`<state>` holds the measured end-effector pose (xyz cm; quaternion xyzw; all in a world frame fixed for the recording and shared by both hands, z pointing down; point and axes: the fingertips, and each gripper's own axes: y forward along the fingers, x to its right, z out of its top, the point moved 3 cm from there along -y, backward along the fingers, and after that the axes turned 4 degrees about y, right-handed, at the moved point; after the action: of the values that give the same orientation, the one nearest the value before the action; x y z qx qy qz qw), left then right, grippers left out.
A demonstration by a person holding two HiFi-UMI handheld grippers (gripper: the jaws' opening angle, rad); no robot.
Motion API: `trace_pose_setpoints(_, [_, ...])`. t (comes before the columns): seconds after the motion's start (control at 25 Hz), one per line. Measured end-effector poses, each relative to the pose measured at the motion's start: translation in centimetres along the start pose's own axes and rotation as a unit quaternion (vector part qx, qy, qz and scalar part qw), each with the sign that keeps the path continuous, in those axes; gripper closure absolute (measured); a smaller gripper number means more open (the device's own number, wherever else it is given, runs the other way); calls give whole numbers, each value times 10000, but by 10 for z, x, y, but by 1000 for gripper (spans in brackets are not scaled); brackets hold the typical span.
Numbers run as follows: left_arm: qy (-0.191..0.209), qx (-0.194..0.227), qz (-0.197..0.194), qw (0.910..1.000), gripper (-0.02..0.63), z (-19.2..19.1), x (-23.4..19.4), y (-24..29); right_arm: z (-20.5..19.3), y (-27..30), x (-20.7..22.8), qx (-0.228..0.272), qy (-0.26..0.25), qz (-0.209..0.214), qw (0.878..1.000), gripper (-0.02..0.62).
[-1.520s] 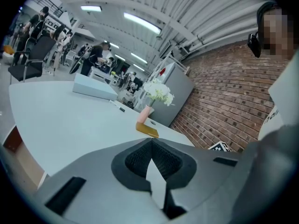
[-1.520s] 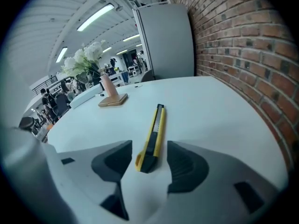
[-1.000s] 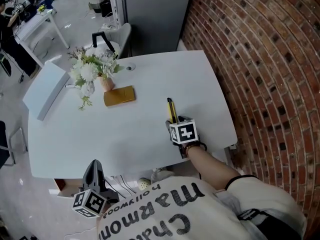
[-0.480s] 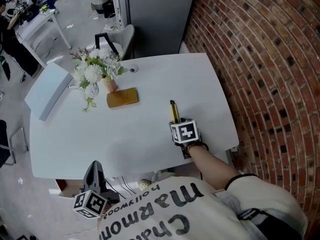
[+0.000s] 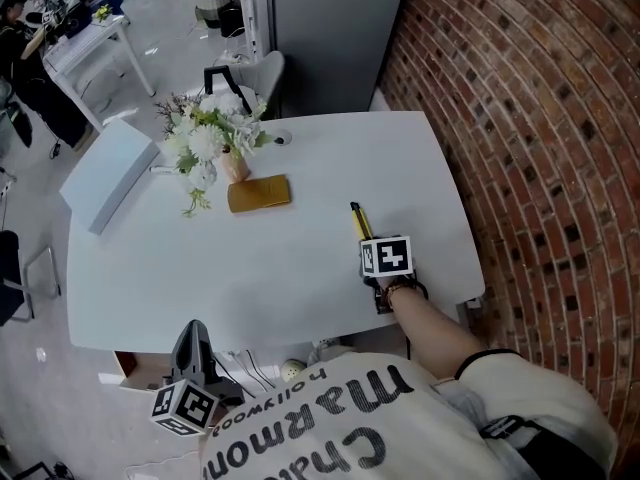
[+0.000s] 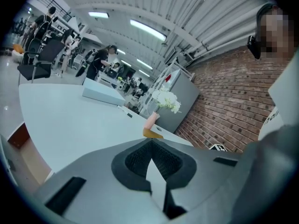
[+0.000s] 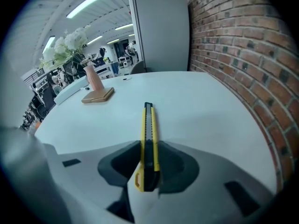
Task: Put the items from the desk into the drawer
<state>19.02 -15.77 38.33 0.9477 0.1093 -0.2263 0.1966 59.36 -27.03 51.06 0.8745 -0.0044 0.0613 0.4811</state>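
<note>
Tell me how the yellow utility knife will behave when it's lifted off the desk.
The utility knife looks like a rigid, straight bar, so it probably won't flex. Slim and narrow, so likely light. Flat-sided, it shouldn't roll on the desk.

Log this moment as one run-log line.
right gripper: jaws just closed onto utility knife lying on desk | left gripper: shut, empty

An open-plan office: a white desk (image 5: 250,268) beside a brick wall (image 5: 540,118) at three o'clock, more desks (image 5: 88,40) and office chairs (image 6: 39,63) at eleven o'clock, strip lights (image 6: 147,30) overhead.
</note>
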Motion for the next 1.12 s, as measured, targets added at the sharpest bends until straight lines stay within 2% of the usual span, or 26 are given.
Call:
trace_pose_setpoints(0.28, [-132, -2, 75, 9999, 604, -3, -13, -12, -11, -7, -6, -43, 569, 149, 9983, 476])
trace_pose_setpoints(0.44, [-178, 9, 61, 9998, 604, -4, -21, -20, -21, -13, -28, -93, 703, 464, 9964, 476])
trace_pose_setpoints(0.64, [-225, 70, 110, 9997, 604, -5, -30, -33, -29, -16, -78, -175, 777, 1043, 9914, 476])
trace_pose_setpoints(0.84, [-300, 227, 226, 9990, 604, -4, -50, -57, -36, -24, -147, -286, 301, 1602, 9862, 476])
trace_pose_setpoints(1.12, [-453, 548, 693, 9951, 604, 1, -92, -111, -46, -35, -250, -350, -665, 2235, 9718, 476])
